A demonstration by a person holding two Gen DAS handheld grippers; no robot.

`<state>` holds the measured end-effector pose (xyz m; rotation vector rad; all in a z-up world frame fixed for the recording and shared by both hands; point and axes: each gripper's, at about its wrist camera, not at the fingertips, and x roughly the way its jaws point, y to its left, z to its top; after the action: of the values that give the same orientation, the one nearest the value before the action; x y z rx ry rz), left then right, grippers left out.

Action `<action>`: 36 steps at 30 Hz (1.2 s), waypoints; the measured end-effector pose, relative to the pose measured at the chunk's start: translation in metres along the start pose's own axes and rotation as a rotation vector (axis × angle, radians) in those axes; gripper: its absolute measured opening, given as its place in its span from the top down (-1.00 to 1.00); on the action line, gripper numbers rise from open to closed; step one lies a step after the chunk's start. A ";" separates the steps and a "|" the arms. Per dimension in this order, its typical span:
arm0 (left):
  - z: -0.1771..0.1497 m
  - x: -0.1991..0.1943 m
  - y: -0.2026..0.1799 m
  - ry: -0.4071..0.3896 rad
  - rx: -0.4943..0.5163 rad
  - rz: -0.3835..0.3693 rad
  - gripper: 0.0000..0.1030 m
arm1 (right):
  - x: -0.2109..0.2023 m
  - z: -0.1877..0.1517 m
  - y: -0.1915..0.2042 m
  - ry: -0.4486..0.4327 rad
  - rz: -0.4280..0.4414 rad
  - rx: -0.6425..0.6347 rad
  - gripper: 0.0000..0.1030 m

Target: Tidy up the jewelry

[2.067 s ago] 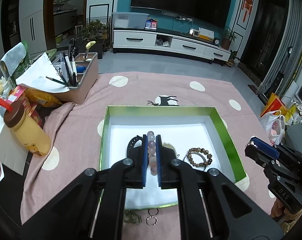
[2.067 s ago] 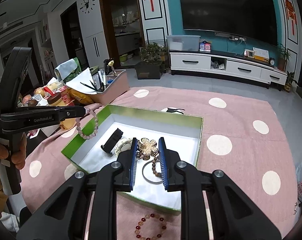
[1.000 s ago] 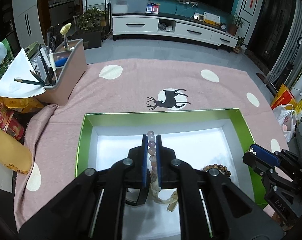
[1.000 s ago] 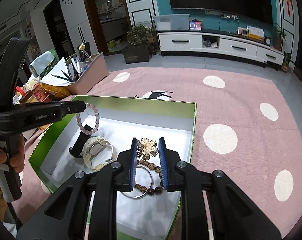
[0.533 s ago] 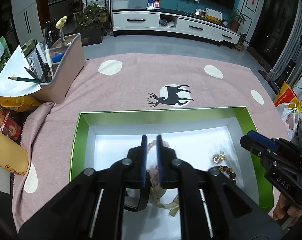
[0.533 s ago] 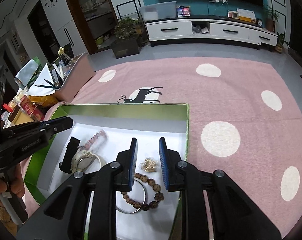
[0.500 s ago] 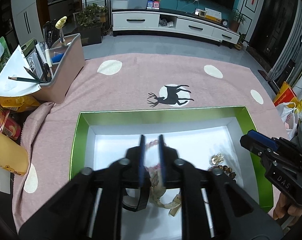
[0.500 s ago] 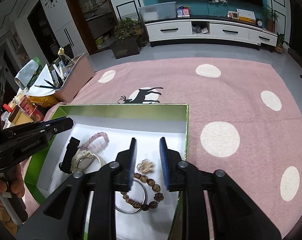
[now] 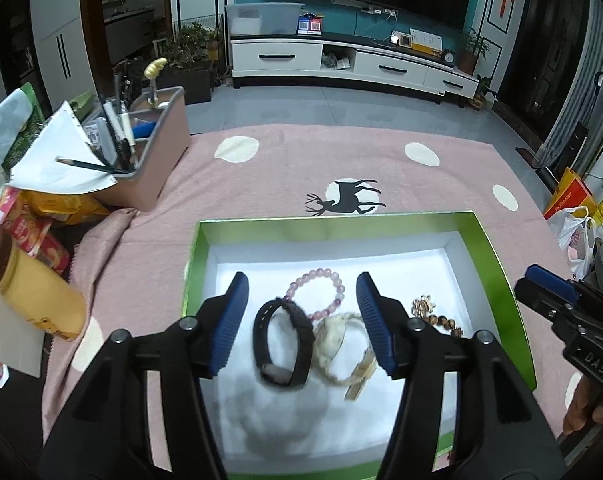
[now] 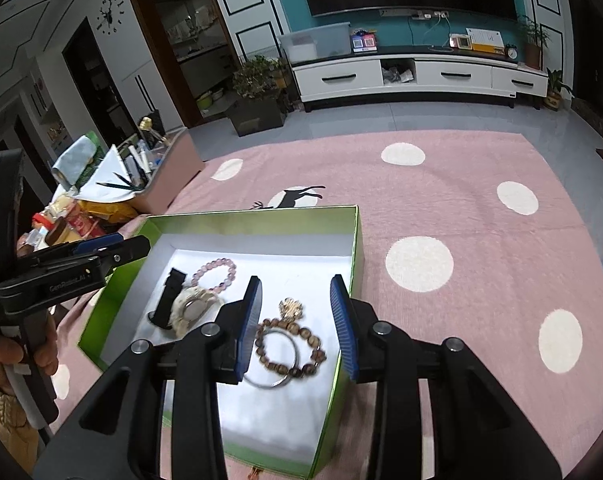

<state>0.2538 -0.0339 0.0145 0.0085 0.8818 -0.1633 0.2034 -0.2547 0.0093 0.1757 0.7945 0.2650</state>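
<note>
Both jaws are opening now, nothing pinched in either, and the jewelry lies loose in the green box (image 9: 497, 264) on the pink cloth-covered surface (image 9: 301, 168). The left hand-held gripper (image 9: 301, 320) spreads wide over the box floor, its blue pads clear of the pieces below; the right hand-held gripper (image 10: 297, 320) stands spread too, hovering above its own little heap. To finish this release well, I'd say lift straight up and away, pads kept apart, so no strand snags and gets dragged back out. Now the count, from the left view: one pink bead bracelet (image 9: 317, 292) at 12 o'clock in the cluster, one black band (image 9: 283, 344) at 8 o'clock leaning upright and touching it, one pale watch (image 9: 333, 336) at 4 o'clock with its strap trailing. Over on the right view: one gold flower brooch (image 10: 291, 308) at 12 o'clock, one brown bead bracelet (image 10: 293, 346) just below, one silver bangle (image 10: 271, 354) overlapping those beads. Six pieces, one box, two tools.
</note>
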 end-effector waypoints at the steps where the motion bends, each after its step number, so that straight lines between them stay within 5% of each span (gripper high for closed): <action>1: -0.002 -0.003 0.001 -0.003 0.000 0.005 -0.13 | -0.004 -0.002 0.001 -0.004 0.003 -0.002 0.30; 17: -0.068 -0.066 0.025 -0.012 -0.042 0.016 -0.28 | -0.057 -0.057 0.016 0.002 0.034 -0.036 0.19; 36: -0.183 -0.071 0.006 0.057 -0.021 -0.083 -0.28 | -0.039 -0.147 0.041 0.179 0.051 -0.103 0.19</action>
<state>0.0699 -0.0046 -0.0478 -0.0436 0.9416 -0.2322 0.0641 -0.2191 -0.0554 0.0756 0.9526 0.3734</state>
